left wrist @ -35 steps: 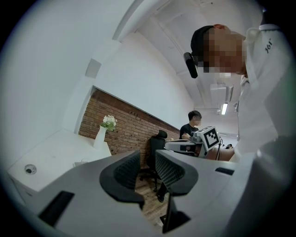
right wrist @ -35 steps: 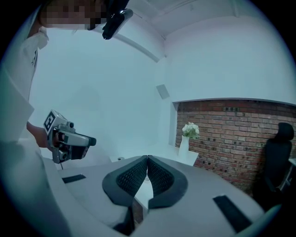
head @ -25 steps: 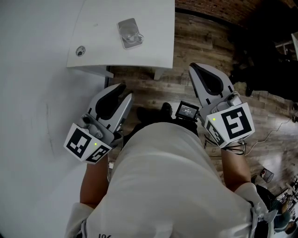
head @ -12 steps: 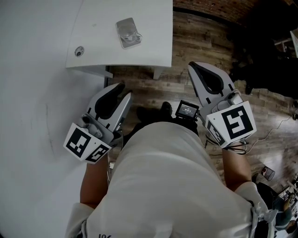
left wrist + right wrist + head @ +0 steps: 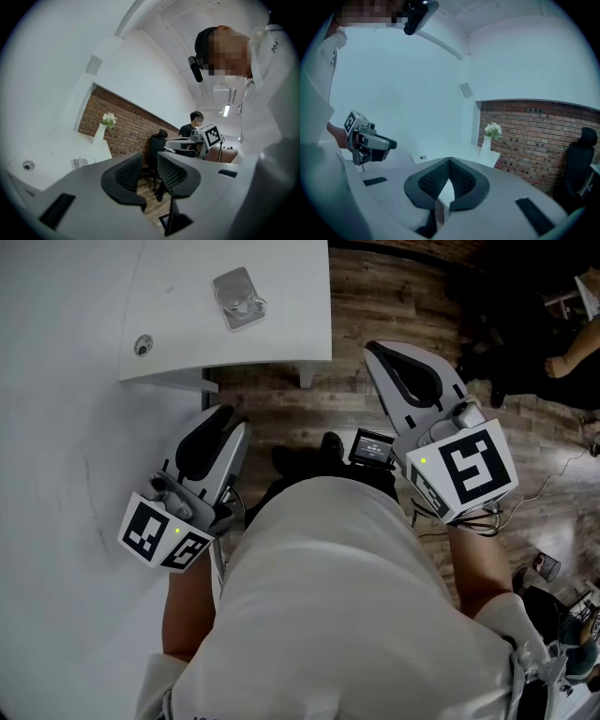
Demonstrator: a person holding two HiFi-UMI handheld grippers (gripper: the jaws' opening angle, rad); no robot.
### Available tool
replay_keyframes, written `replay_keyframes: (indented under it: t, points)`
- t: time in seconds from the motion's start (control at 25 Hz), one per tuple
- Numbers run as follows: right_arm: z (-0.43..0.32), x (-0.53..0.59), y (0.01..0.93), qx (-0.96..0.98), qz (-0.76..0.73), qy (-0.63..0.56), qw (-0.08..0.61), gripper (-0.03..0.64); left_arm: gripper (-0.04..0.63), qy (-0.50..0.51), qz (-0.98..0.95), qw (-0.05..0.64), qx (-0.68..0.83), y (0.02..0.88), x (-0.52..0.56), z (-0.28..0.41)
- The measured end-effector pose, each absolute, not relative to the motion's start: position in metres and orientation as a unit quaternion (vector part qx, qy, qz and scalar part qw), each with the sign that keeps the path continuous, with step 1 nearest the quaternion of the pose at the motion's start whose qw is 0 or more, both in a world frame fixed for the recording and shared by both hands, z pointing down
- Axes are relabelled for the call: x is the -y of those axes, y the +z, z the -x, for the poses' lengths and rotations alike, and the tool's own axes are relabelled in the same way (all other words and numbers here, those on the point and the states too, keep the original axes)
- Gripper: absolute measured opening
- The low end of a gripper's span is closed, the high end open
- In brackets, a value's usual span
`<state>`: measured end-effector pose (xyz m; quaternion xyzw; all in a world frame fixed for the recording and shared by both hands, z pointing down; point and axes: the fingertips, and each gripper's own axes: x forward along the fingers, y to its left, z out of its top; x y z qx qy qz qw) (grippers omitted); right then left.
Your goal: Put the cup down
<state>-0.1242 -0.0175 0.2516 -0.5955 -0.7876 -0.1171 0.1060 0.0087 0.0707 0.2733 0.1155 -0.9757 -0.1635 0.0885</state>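
Observation:
A clear glass cup [image 5: 237, 296] stands on a grey square mat on the white table [image 5: 281, 324], at the head view's top left. In the left gripper view the cup [image 5: 83, 161] shows ahead and to the left, well beyond the jaws. My left gripper [image 5: 228, 418] hovers off the table's near edge, open, with nothing between its pads [image 5: 131, 172]. My right gripper [image 5: 372, 350] is held over the wooden floor to the right of the table, shut and empty, with its tips touching [image 5: 449, 161]. Neither gripper touches the cup.
A white vase with flowers [image 5: 101, 131] stands at the table's far end against a brick wall. A round grommet [image 5: 142, 345] sits in the tabletop. A black office chair [image 5: 158, 142] and a seated person [image 5: 192, 125] are beyond. A small screen device [image 5: 372, 446] hangs at my waist.
The head view has shifted, so table and cup sit further left and up in the picture. Both grippers keep their places and jaw openings.

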Motion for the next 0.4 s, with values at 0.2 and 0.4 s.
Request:
replay_keyframes:
  t: [0.2, 0.4]
  points:
    - [0.1254, 0.0187, 0.2534, 0.787, 0.595, -0.122, 0.107, 0.011, 0.106, -0.166, -0.119, 0.092, 0.975, 0.2744, -0.0686, -0.0063]
    - [0.1270, 0.0185, 0.2552, 0.786, 0.596, -0.127, 0.107, 0.011, 0.106, -0.167, -0.119, 0.090, 0.975, 0.2740, -0.0678, -0.0044]
